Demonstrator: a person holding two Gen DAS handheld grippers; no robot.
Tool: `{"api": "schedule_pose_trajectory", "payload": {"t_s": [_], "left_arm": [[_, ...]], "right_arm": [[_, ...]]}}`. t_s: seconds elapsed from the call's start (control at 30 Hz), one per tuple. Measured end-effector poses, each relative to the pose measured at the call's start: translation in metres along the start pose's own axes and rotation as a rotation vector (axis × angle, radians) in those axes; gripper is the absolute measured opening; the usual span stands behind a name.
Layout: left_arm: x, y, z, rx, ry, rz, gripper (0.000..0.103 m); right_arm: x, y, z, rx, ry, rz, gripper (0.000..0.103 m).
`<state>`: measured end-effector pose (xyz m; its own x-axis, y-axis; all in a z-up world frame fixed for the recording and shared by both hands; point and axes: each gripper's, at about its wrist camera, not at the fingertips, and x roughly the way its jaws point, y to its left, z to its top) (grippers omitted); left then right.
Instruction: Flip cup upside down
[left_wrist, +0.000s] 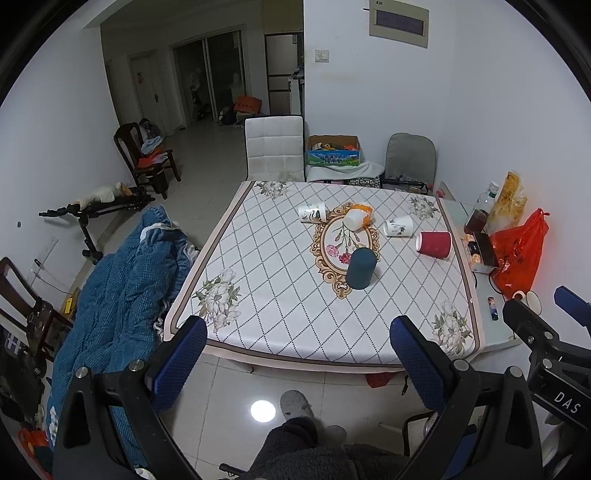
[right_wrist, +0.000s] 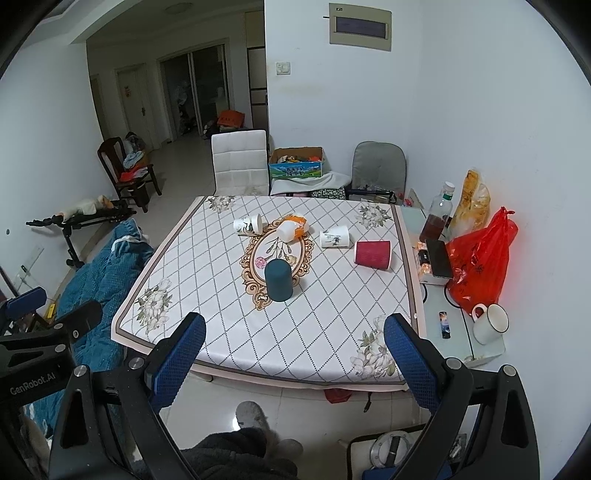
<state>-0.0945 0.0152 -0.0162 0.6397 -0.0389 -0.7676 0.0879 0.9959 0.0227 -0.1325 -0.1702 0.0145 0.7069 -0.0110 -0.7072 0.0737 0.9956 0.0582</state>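
Note:
A dark teal cup (left_wrist: 361, 268) stands upside down near the middle of the table (left_wrist: 280, 325); it also shows in the right wrist view (right_wrist: 278, 280). A red cup (left_wrist: 434, 244) (right_wrist: 372, 253) lies on its side to the right. Two white printed cups (left_wrist: 312, 212) (left_wrist: 398, 226) and an orange-and-white cup (left_wrist: 357, 216) lie on their sides further back. My left gripper (left_wrist: 297, 341) is open and empty, held off the table's near edge. My right gripper (right_wrist: 293, 338) is open and empty, also back from the near edge.
A glass side shelf (right_wrist: 491, 350) at the right holds a red bag (right_wrist: 480, 266), a bottle (right_wrist: 437, 214), a white mug (right_wrist: 489, 323) and a box. Chairs (left_wrist: 273, 147) stand behind the table. A blue quilt (left_wrist: 122, 280) lies left of it.

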Motion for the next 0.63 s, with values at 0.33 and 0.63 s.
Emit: {"api": "schedule_pose_trajectory", "payload": {"t_s": [0.33, 0.63], "left_arm": [[0.0002, 0.0031, -0.0028, 0.007, 0.003, -0.010, 0.102], [0.0005, 0.0032, -0.0029, 0.008, 0.003, -0.011, 0.102]], "right_arm": [[-0.0019, 0.0007, -0.0036, 0.005, 0.004, 0.000, 0.099], [-0.0021, 0.0009, -0.0057, 0.004, 0.007, -0.002, 0.099]]}}
